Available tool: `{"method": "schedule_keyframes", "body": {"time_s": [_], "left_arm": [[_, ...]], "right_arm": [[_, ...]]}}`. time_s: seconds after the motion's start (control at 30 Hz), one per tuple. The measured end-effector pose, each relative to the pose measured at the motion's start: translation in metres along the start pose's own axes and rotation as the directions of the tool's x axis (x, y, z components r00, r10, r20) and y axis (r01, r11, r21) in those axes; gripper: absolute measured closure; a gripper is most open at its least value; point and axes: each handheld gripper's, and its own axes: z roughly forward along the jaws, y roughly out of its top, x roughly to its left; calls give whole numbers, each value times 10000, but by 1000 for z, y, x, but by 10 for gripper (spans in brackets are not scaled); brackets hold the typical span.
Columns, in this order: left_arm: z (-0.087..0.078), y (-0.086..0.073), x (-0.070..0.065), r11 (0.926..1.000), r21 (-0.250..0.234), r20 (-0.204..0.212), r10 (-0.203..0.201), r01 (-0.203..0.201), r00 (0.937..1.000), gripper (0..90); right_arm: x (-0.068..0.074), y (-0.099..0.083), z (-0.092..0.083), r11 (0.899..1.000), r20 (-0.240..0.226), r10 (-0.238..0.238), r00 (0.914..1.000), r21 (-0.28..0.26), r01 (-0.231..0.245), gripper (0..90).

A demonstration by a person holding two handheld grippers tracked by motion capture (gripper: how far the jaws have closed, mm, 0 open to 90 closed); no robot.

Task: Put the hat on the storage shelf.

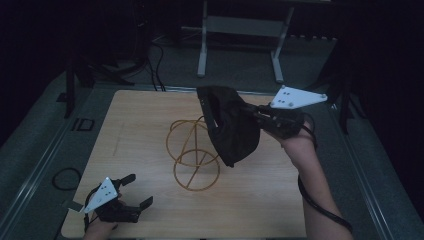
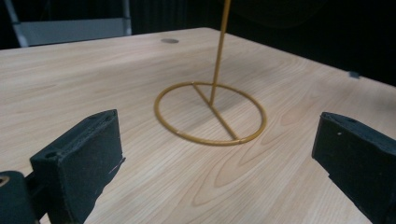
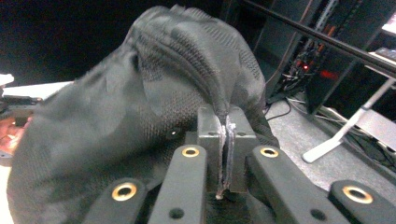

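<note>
A gold wire stand point(image 1: 195, 150) with a ring base and looped top stands mid-table on the wooden table point(image 1: 135, 120). Above and just right of it hangs a black fabric cap point(image 1: 232, 127), lifted off the table with its opening facing left. My right gripper point(image 1: 250, 111) is shut on a fold of the cap point(image 3: 140, 107), and the cloth is pinched between the pads point(image 3: 225, 135). My left gripper point(image 1: 139, 190) rests low near the table's front left corner, open, with nothing between its jaws. In the left gripper view point(image 2: 219, 158) it faces the stand's ring base point(image 2: 211, 114).
A grey metal frame with two legs point(image 1: 240, 30) stands on the floor beyond the table. A coiled cable point(image 1: 66, 178) lies on the floor left of the table, and more cables point(image 1: 155, 65) run at the back. Bare wood lies between my left gripper and the stand.
</note>
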Motion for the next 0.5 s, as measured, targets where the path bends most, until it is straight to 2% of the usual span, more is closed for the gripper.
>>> {"method": "schedule_keyframes", "body": {"time_s": [0.17, 0.4, 0.5], "left_arm": [[-1, -4, 4, 9998, 65, -261, -184, 185, 9995, 22], [-3, -7, 7, 9987, -18, -94, -505, 504, 9987, 23], [-2, -8, 7, 9987, -3, -51, -508, 508, 9987, 23]], "right_arm": [[9, 5, 18, 9988, -308, -175, 9994, 446, 189, 872], [19, 5, 40, 9952, -884, -278, 9957, 915, 359, 871], [22, 3, 48, 9940, -1098, -263, 9936, 1030, 377, 871]]}}
